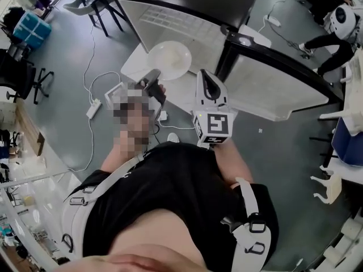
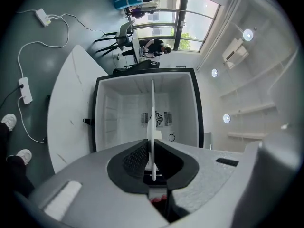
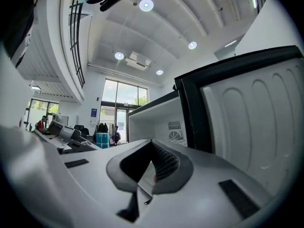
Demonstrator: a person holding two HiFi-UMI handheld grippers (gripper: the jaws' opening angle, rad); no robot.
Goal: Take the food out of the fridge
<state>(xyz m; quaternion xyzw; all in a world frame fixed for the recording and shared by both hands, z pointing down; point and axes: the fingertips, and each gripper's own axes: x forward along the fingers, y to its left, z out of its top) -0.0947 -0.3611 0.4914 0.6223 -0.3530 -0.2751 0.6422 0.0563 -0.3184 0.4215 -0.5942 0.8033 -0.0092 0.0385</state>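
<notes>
Left gripper [image 1: 156, 73] clamped on the near rim of a white plate [image 1: 169, 60]. From the head view: round, shallow, glossy, plain white, face up, with a soft shine in its well. In the left gripper view, the same plate [image 2: 152, 122] edge-on as a thin pale line rising from between the dark ribbed pads [image 2: 135, 156], both pads pressed against it.

Held above the white worktop [image 1: 133, 67], over the part between the worktop's front edge and the mouth of the fridge [image 1: 181, 24]. Not resting on anything.

Fridge standing at the back of the worktop, door [image 1: 278, 86] swung wide toward the worktop's right side. White inner walls, round vent grille [image 2: 158, 119] on the back wall.

Right gripper [image 1: 205, 76] just right of the plate, not touching it, marker cube [image 1: 214, 126] toward the body. In the right gripper view, jaws together with nothing between them, pointing past the ribbed inner face of the door [image 3: 256, 122].

Power strip [image 1: 93, 107] on the grey floor, off the worktop's left edge.
</notes>
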